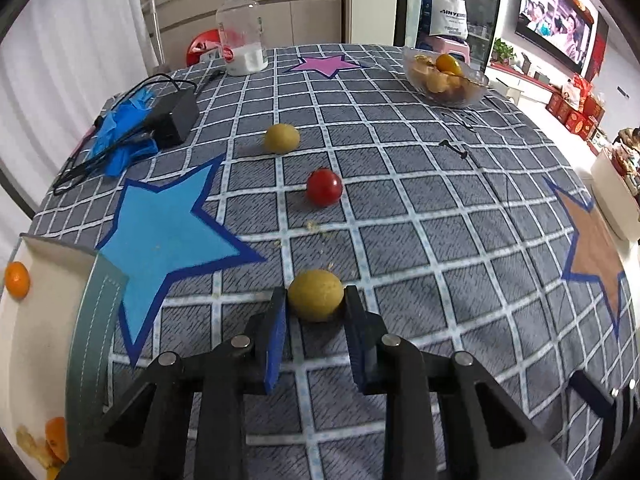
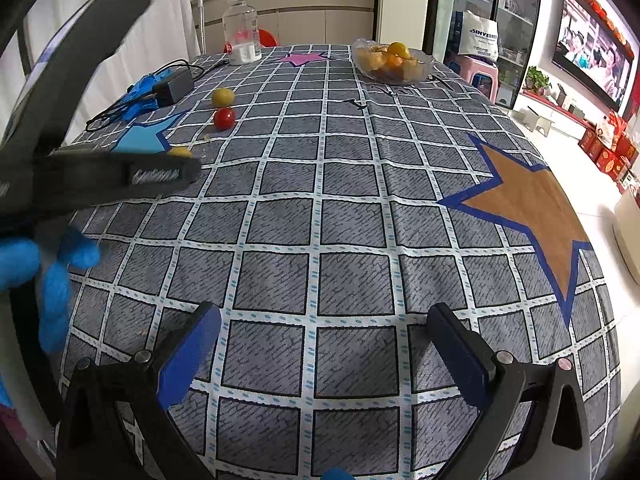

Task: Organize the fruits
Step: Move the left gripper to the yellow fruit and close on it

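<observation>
In the left wrist view my left gripper [image 1: 316,300] is shut on a yellow fruit [image 1: 316,294] low over the checked tablecloth. Ahead lie a red tomato [image 1: 324,186] and a second yellow fruit [image 1: 281,138]. A glass bowl [image 1: 445,76] holding several yellow and orange fruits stands at the far right. In the right wrist view my right gripper [image 2: 324,320] is open and empty above the cloth. The left gripper's body [image 2: 120,176] shows at the left there, with the held yellow fruit [image 2: 180,152] partly hidden behind it. The tomato [image 2: 224,118], second yellow fruit [image 2: 223,97] and bowl [image 2: 392,65] show farther back.
A plastic bottle [image 1: 242,32] stands at the far edge. A black power adapter [image 1: 172,118] with cable lies on blue gloves [image 1: 120,140] at the far left. A white tray [image 1: 36,320] with an orange fruit [image 1: 17,279] and peel sits at the near left.
</observation>
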### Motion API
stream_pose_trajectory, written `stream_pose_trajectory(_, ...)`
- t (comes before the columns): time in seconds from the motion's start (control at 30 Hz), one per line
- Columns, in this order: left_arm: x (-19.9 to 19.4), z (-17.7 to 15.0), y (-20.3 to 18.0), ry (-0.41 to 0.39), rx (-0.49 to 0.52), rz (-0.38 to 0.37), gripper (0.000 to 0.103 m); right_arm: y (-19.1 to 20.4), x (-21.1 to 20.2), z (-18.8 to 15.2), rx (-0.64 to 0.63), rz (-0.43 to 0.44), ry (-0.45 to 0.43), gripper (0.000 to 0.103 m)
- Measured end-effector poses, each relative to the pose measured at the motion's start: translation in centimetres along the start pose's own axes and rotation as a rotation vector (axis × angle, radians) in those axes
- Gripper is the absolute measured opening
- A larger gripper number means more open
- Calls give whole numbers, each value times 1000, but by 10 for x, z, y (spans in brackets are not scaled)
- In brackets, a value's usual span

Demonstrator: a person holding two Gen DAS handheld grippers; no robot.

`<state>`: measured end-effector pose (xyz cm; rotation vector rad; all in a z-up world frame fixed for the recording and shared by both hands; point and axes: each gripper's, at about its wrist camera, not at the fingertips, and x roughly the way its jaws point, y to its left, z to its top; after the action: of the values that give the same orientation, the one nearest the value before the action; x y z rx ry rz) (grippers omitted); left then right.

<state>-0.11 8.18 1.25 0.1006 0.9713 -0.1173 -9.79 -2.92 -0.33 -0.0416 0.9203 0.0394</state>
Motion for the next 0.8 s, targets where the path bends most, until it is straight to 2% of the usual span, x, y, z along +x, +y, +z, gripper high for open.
stream_pose_trajectory(0.1, -12, -18, 8, -19, -1, -6, 30, 0, 0, 0, 0, 0, 0, 103)
stream_pose_trajectory(0.3, -51, -79, 28, -88, 7, 11, 30, 0, 0, 0, 0, 0, 0, 103)
stream_pose_trajectory(0.4, -61, -96, 40, -91, -25, -25, 30, 0, -1, 0, 0, -2, 0, 103)
stream_pose_trajectory(0.67, -66, -107, 49, -121, -34, -36, 31, 1, -1, -1, 5, -11, 3, 103)
stream_pose_trajectory(0.8, -68, -108, 52, -124, -43, -53, 31, 3, 3, 6, 6, -10, 39, 103)
